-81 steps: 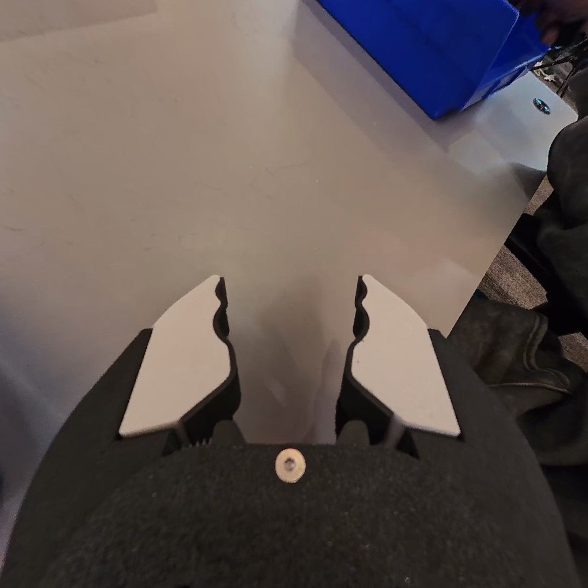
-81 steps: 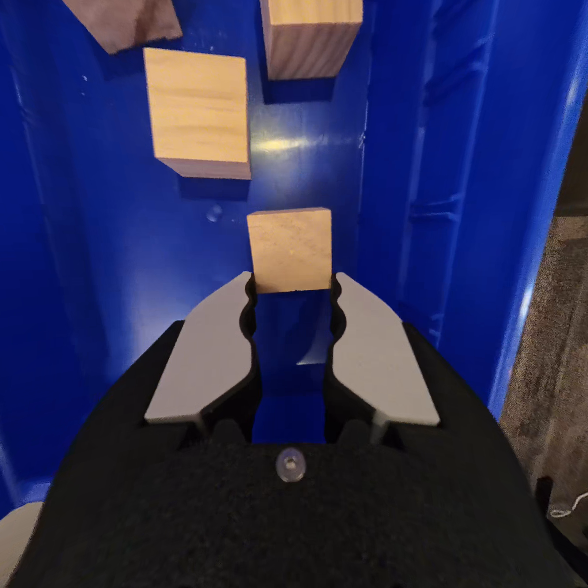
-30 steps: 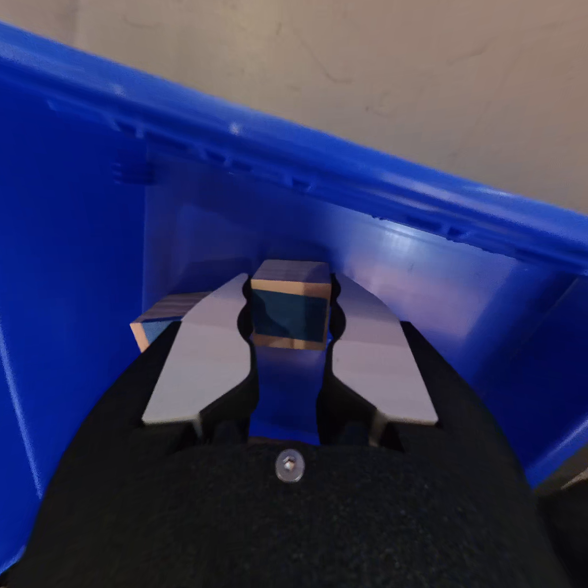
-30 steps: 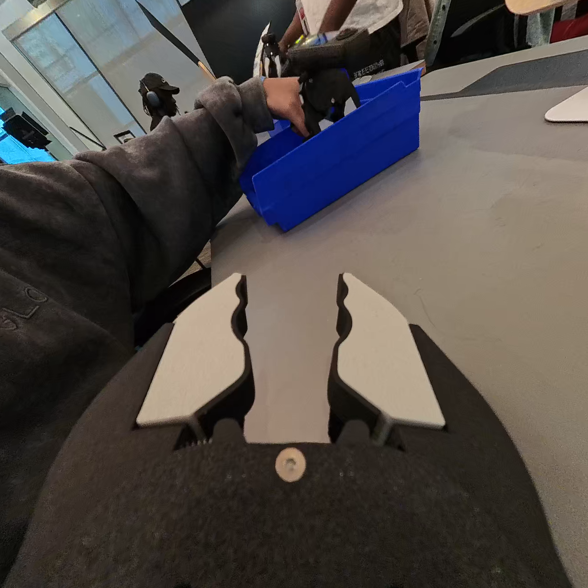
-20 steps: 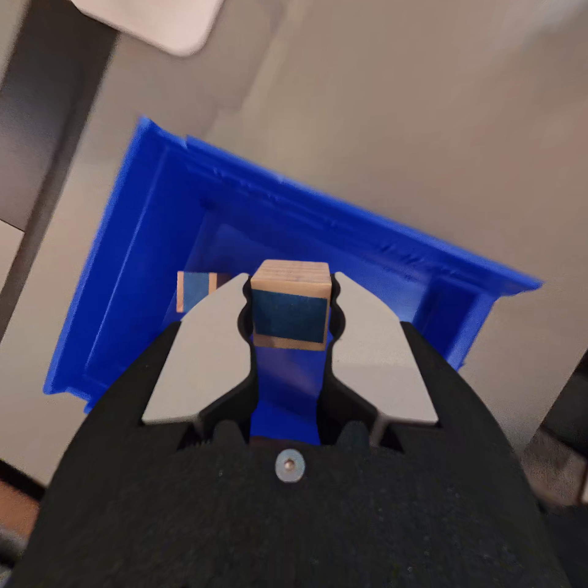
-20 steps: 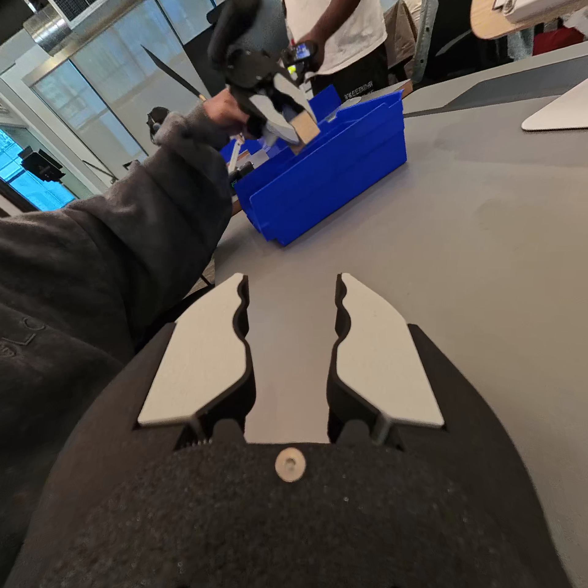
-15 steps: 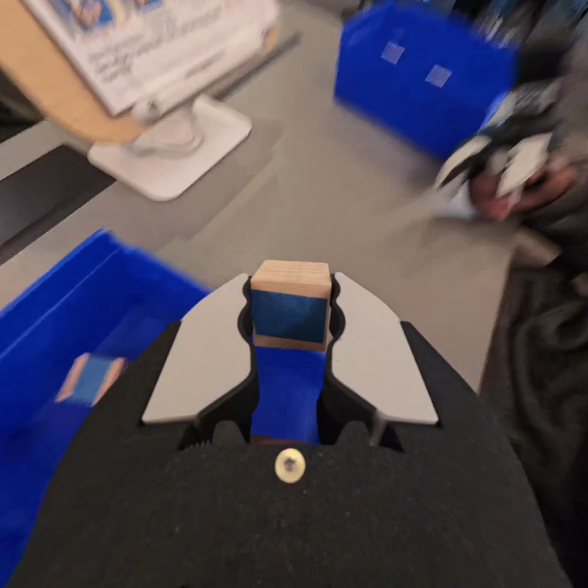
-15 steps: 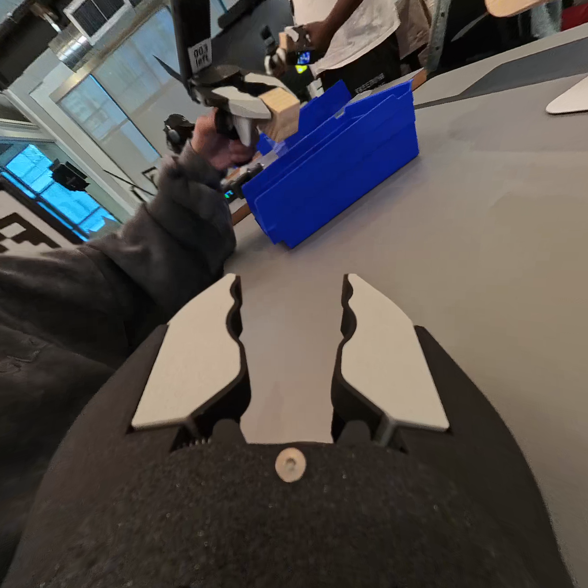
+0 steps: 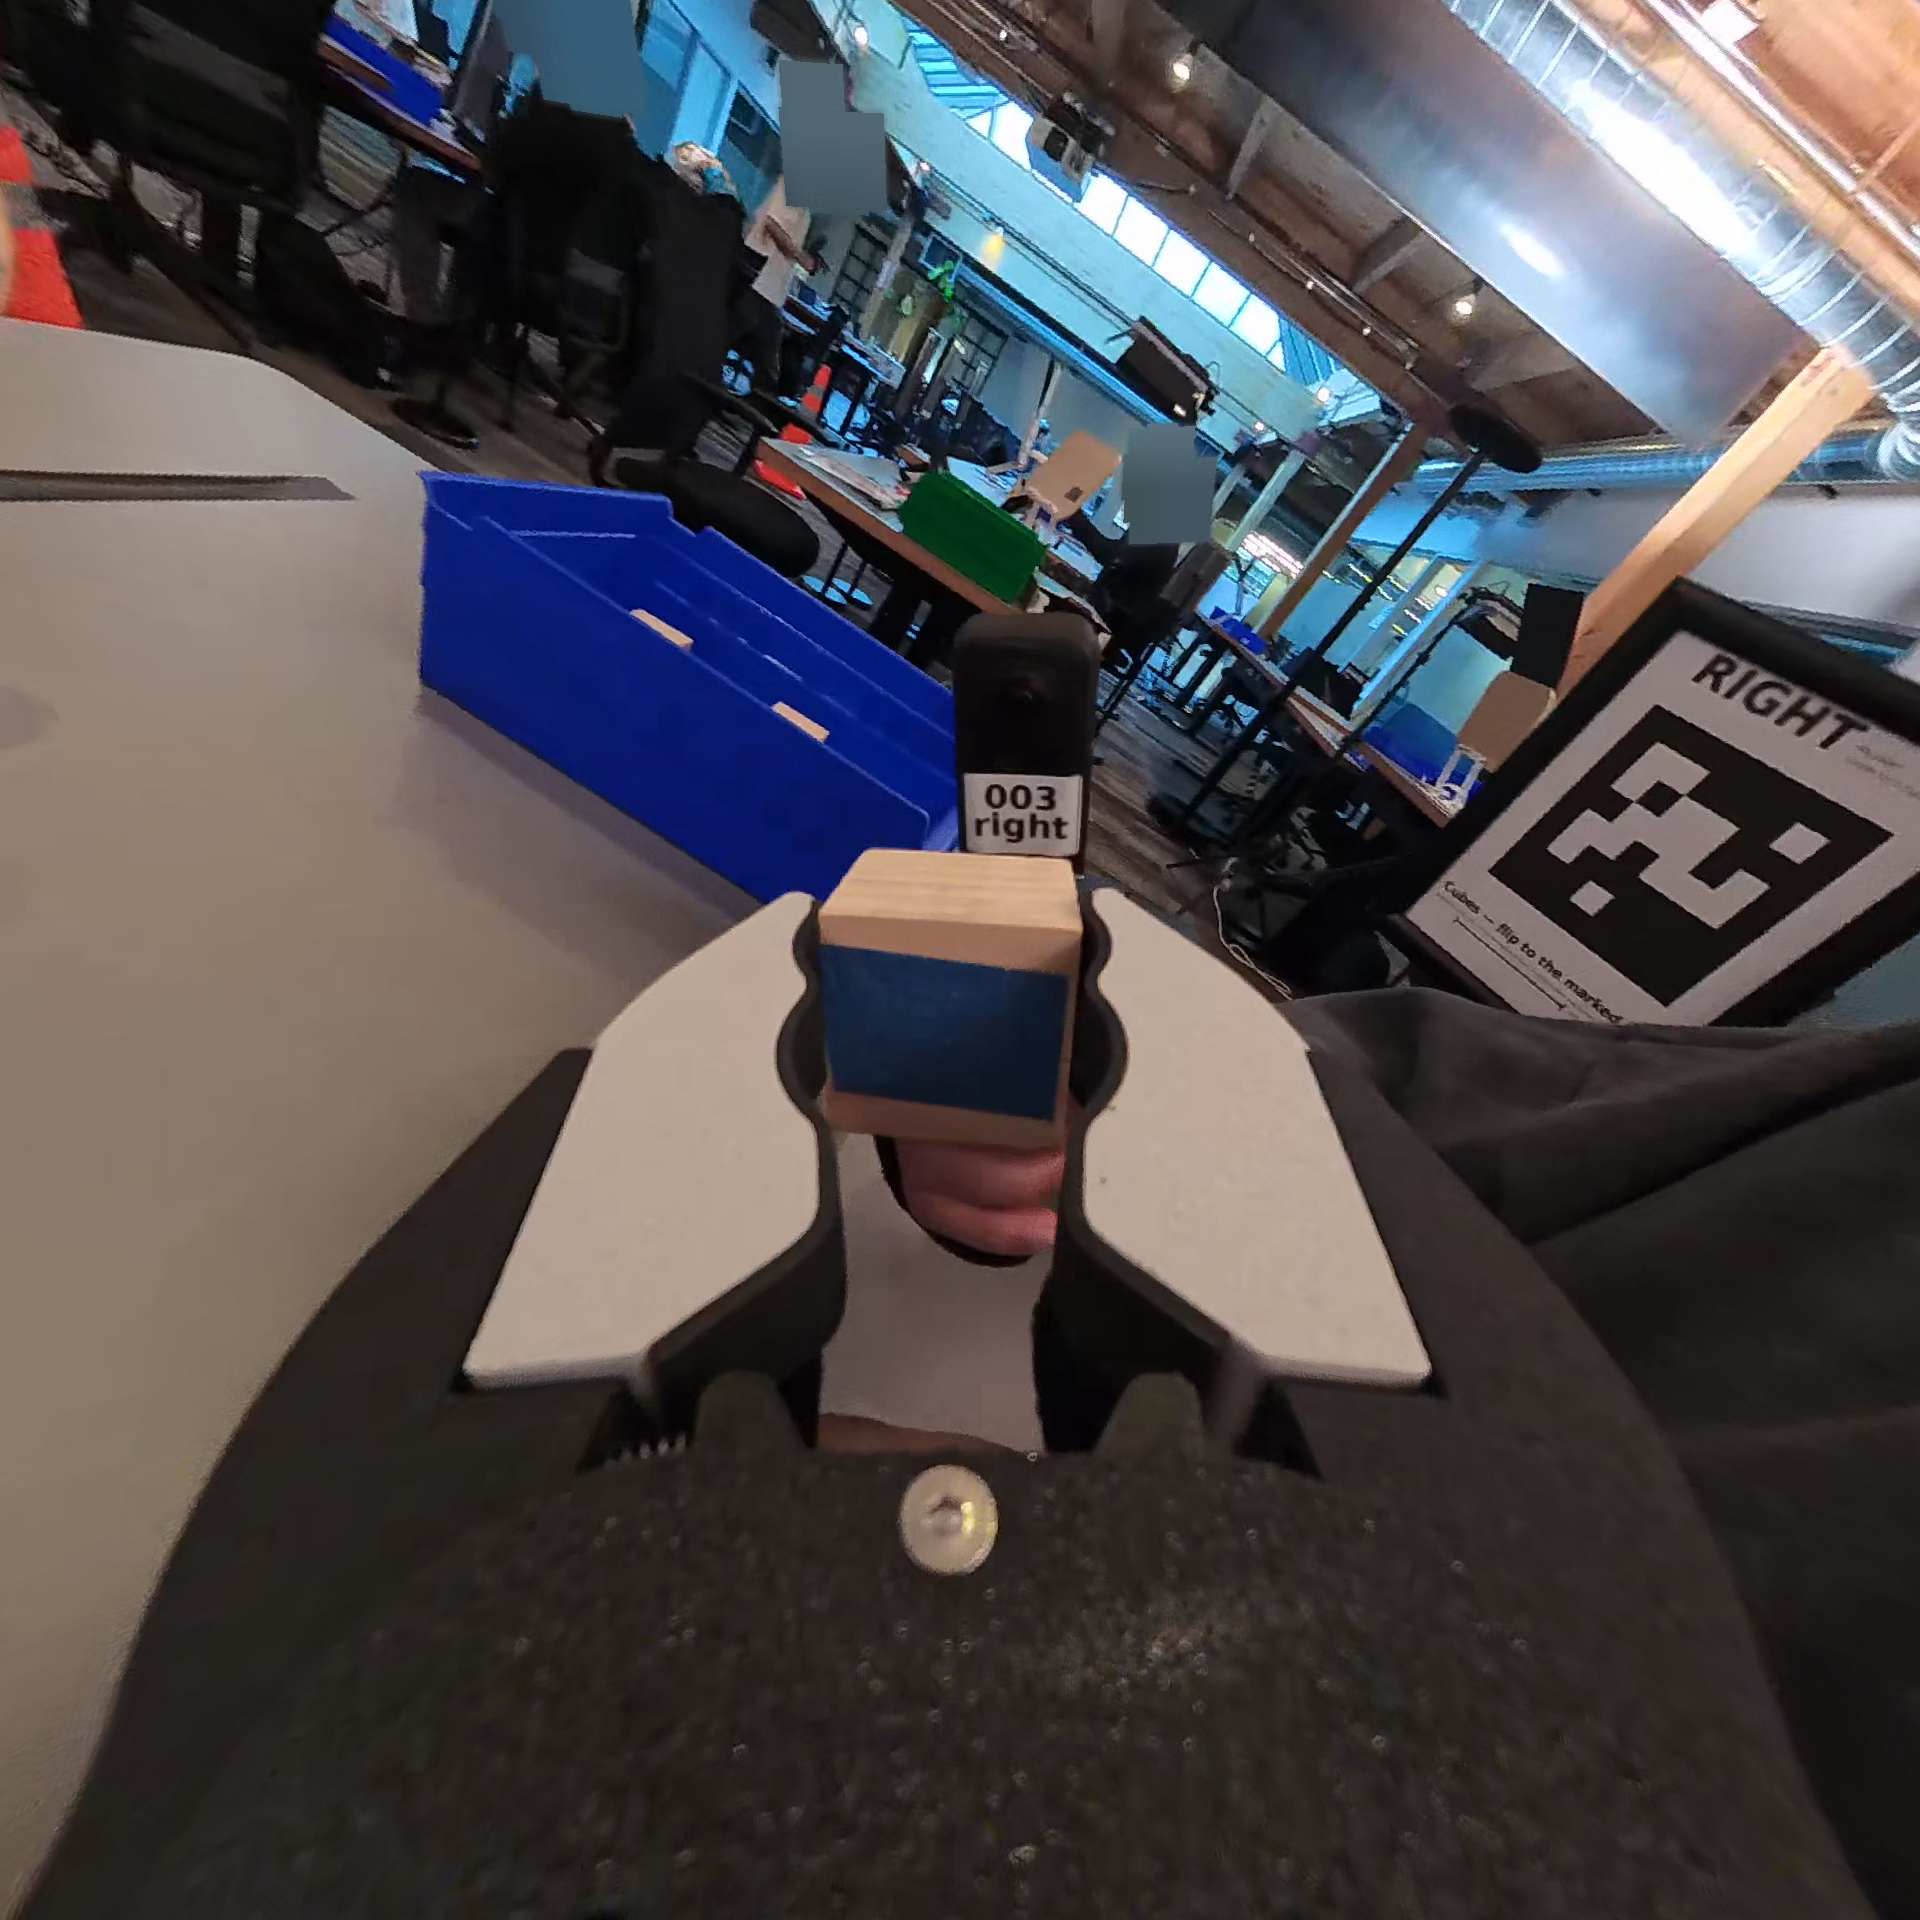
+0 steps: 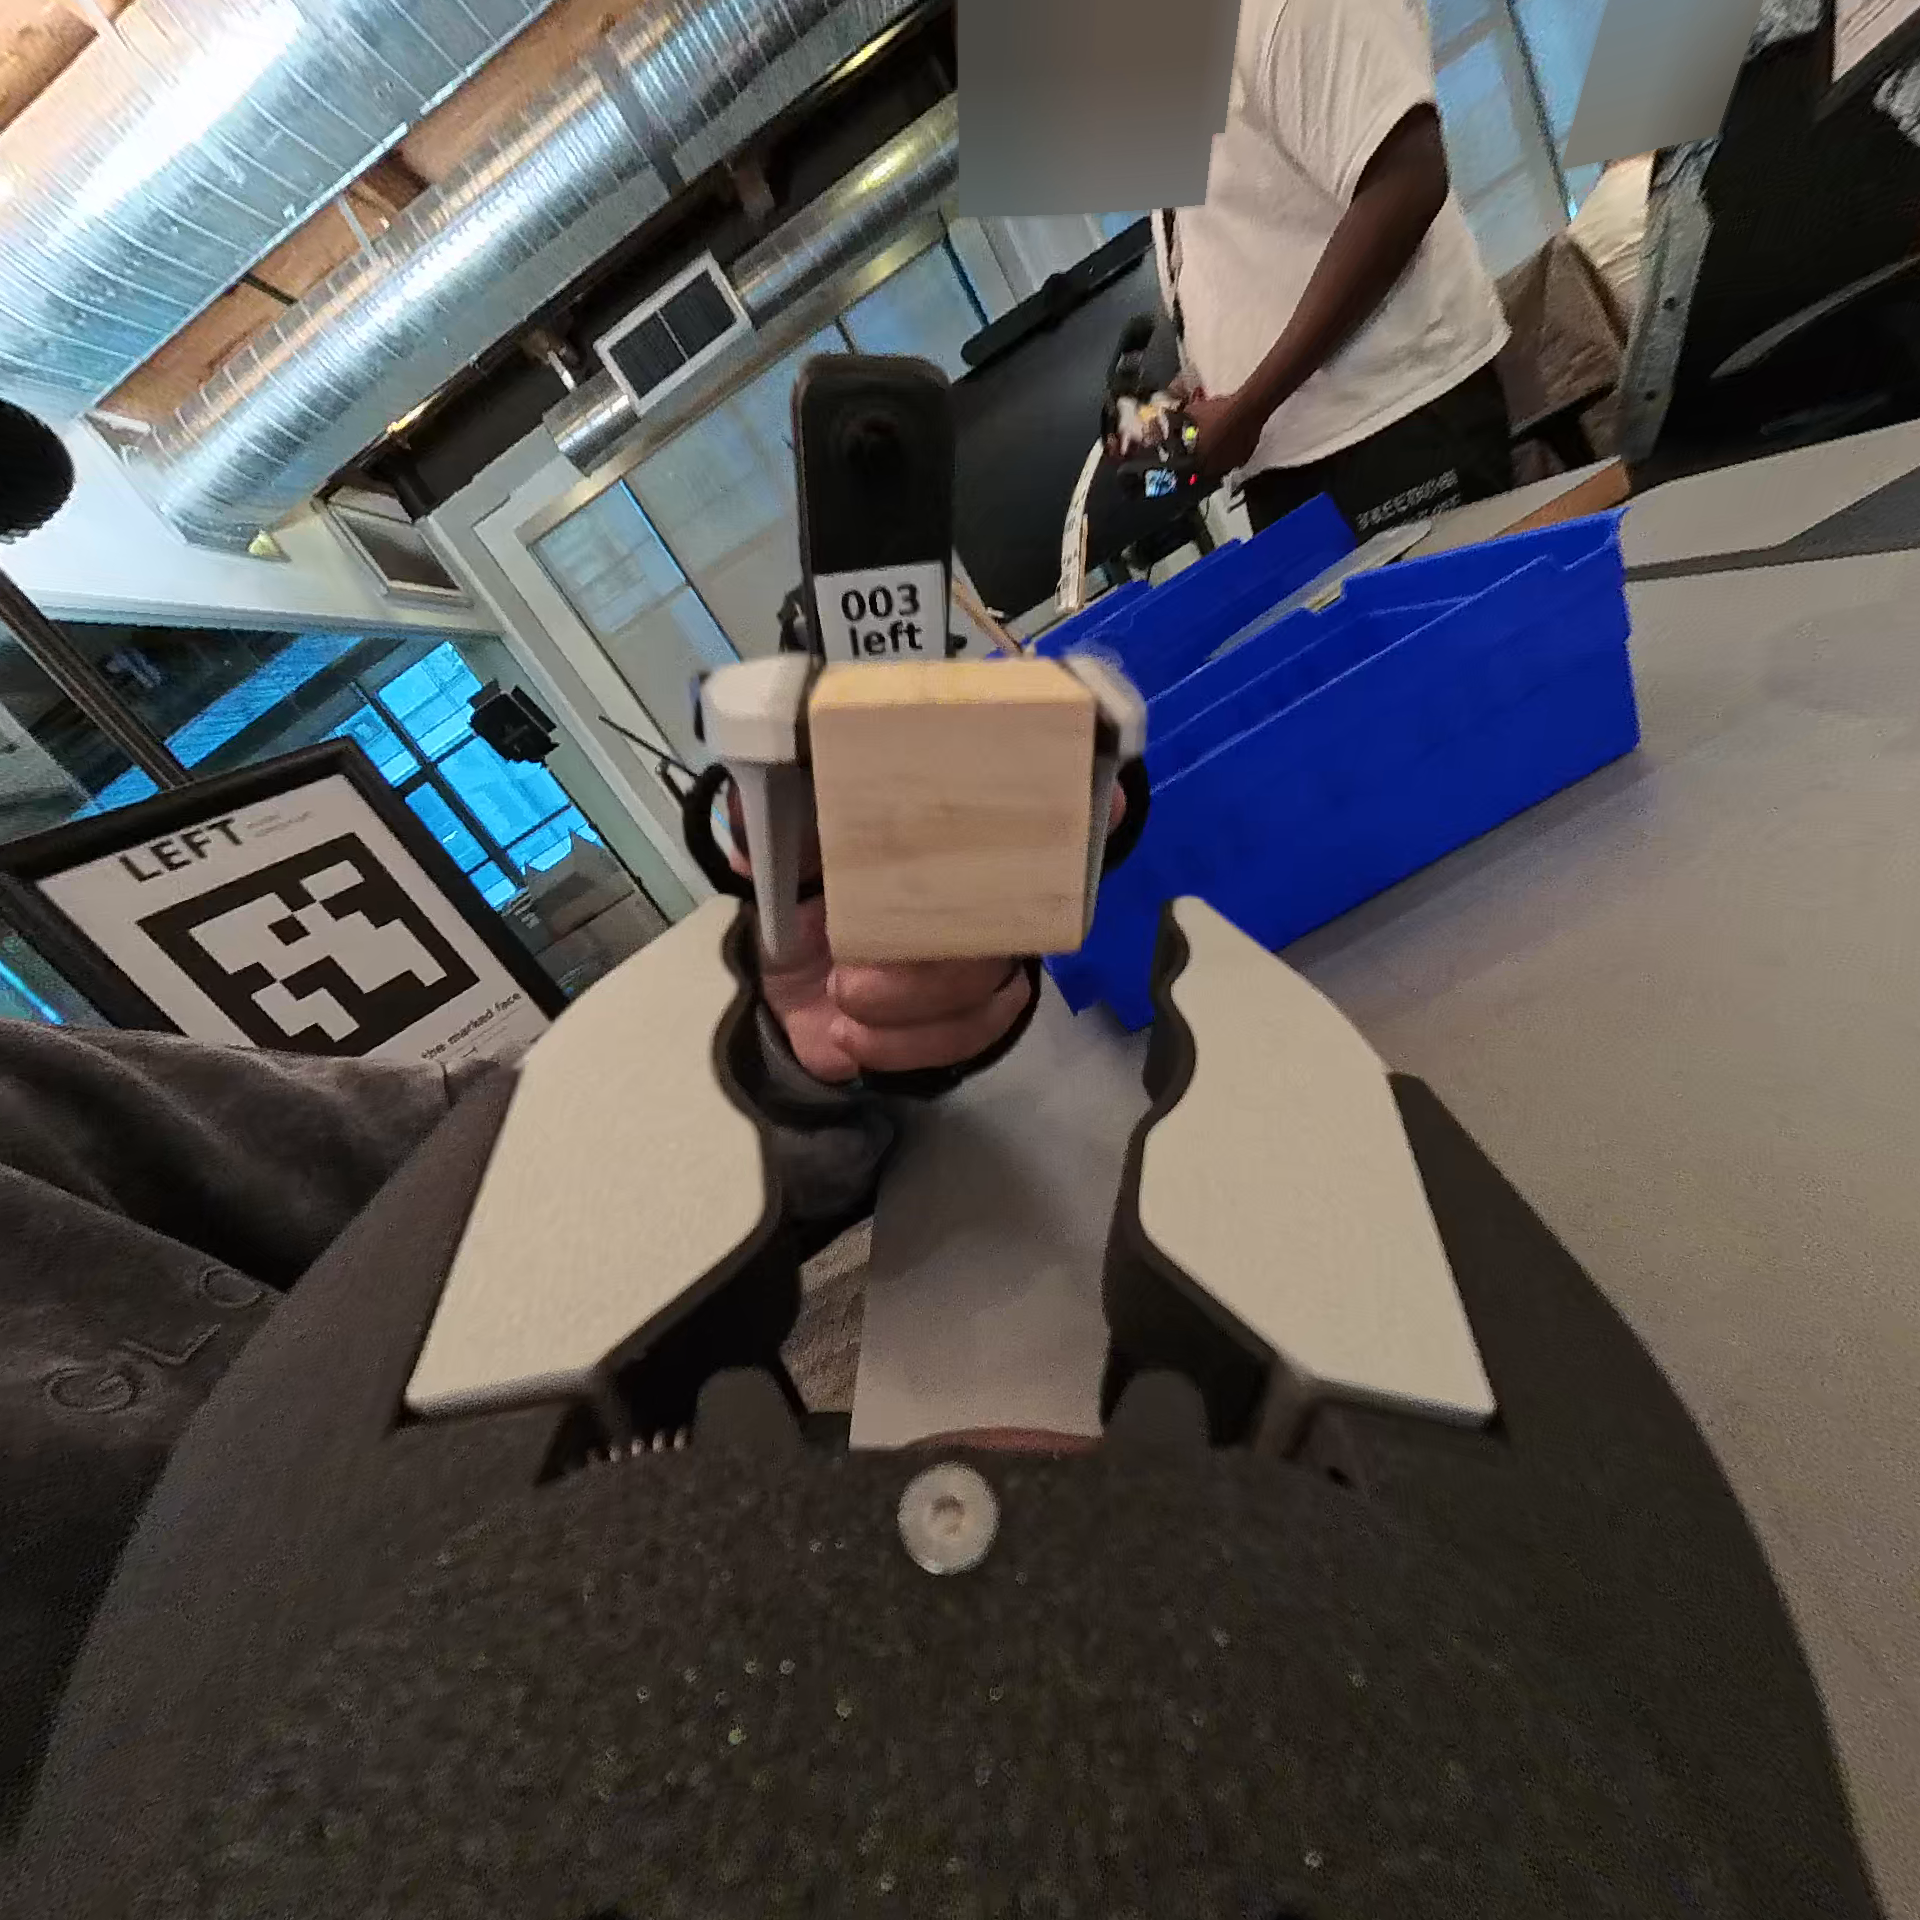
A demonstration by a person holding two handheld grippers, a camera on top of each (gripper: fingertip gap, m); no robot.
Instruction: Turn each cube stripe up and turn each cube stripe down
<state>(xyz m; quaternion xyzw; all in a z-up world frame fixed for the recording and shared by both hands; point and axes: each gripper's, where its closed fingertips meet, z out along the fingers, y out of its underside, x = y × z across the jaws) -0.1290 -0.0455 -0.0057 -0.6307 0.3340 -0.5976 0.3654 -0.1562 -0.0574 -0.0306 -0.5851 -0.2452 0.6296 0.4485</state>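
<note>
Cube point(image 9: 948, 987) sits pinched between the left gripper's point(image 9: 948, 997) fingertips, raised off the table point(image 9: 208, 935), blue stripe facing its own camera. From the right gripper point(image 10: 951, 997), jaws wide apart and empty, just short of the cube, only a plain wood face shows; the stripe is hidden there. Beyond the left gripper, a blue bin point(image 9: 644, 717) holds two cube tops, mostly cut off by its wall.

Three cubes point(image 9: 948, 987), two claws point(image 9: 948, 997).
</note>
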